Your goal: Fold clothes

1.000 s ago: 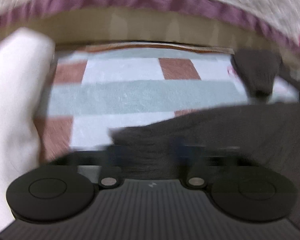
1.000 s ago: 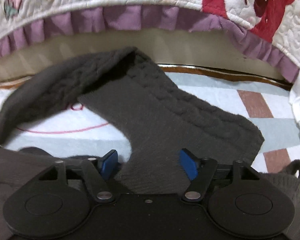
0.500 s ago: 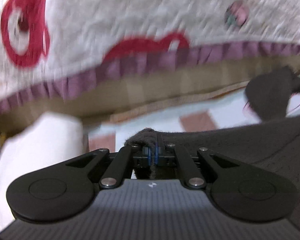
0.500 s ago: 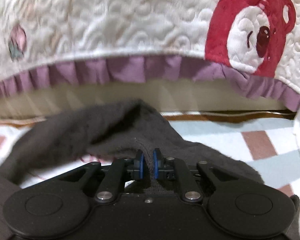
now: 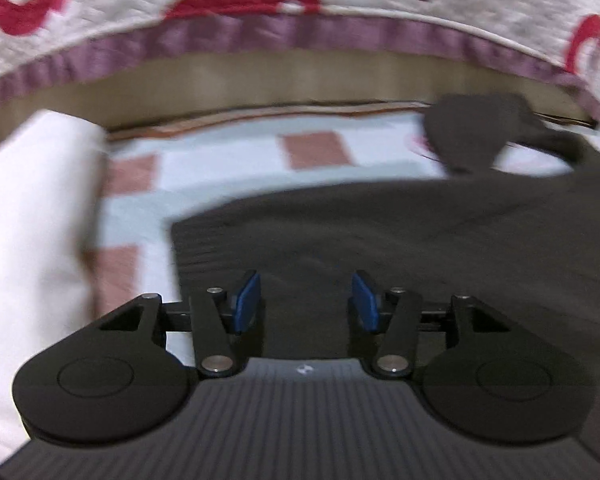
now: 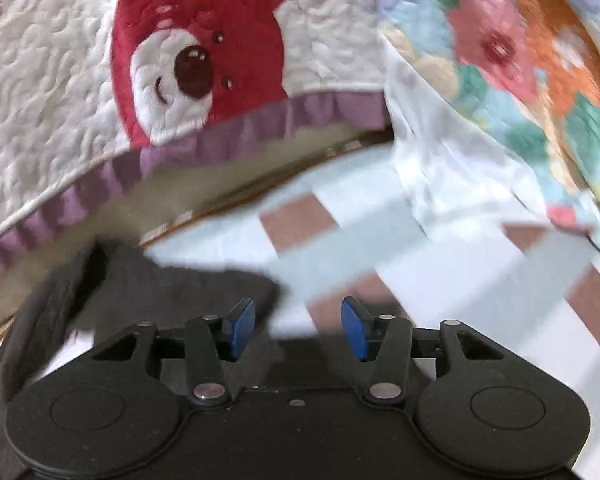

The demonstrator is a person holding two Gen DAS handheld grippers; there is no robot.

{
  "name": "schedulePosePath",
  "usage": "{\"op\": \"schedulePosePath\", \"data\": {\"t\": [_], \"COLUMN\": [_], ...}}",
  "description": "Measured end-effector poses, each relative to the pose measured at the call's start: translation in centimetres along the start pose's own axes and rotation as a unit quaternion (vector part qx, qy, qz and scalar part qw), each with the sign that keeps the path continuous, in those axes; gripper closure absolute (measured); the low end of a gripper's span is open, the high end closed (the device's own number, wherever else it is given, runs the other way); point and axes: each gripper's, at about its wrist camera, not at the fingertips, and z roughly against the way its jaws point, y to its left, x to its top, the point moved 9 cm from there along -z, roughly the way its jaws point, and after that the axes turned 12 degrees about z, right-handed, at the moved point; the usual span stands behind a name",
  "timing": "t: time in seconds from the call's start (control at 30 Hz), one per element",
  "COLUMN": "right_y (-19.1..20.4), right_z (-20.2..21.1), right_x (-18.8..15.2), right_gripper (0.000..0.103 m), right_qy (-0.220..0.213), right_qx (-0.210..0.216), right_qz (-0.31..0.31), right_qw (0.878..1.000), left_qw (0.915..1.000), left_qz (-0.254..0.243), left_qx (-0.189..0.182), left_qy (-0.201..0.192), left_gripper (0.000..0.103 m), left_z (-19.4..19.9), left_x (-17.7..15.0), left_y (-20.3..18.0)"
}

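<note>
Both the left hand-held gripper (image 5: 305, 300) and right hand-held gripper (image 6: 298, 328) have just released the dark grey knitted sweater (image 5: 420, 240); its loose fold may slump apart.

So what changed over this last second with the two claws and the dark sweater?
Both claws pinched the dark sweater half a second ago and have just opened: the left claw hangs open over it, and the right claw has let go and swung right, off the sweater's edge, over the checked mat. The bear quilt stays put.
</note>
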Motion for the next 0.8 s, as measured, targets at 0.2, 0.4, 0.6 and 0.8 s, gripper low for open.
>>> {"op": "schedulePosePath", "data": {"t": [0.2,0.4,0.6,0.8], "right_y": [-6.1,-9.1,-3.7,5.1], "right_z": [3.0,2.7,1.2,-0.9], "right_x": [-7.8,-10.1,-5.8,-3.8], "right_gripper": [0.035,0.035,0.042,0.048], "right_qy": [0.028,0.021,-0.019,-0.009], "right_qx": [-0.054,-0.043,0.006,0.095], "right_qz": [-0.053,-0.113,-0.014,0.121], "right_qw": [0.997,0.993,1.0,0.988], "left_qw": [0.9991,0.9982,0.998,0.9992], "left_qz": [-0.009,-0.005,0.028,0.012], "left_qx": [0.012,0.037,0.031,-0.007], "left_qy": [0.041,0.046,0.047,0.036], "left_gripper": [0.051,0.05,0.05,0.05], "left_z": [-0.9,-0.4,1.0,1.7], "left_x": [-4.0,-5.5,-5.6,-4.4], "left_y": [-2.9,-2.5,-2.4,-6.6]}}
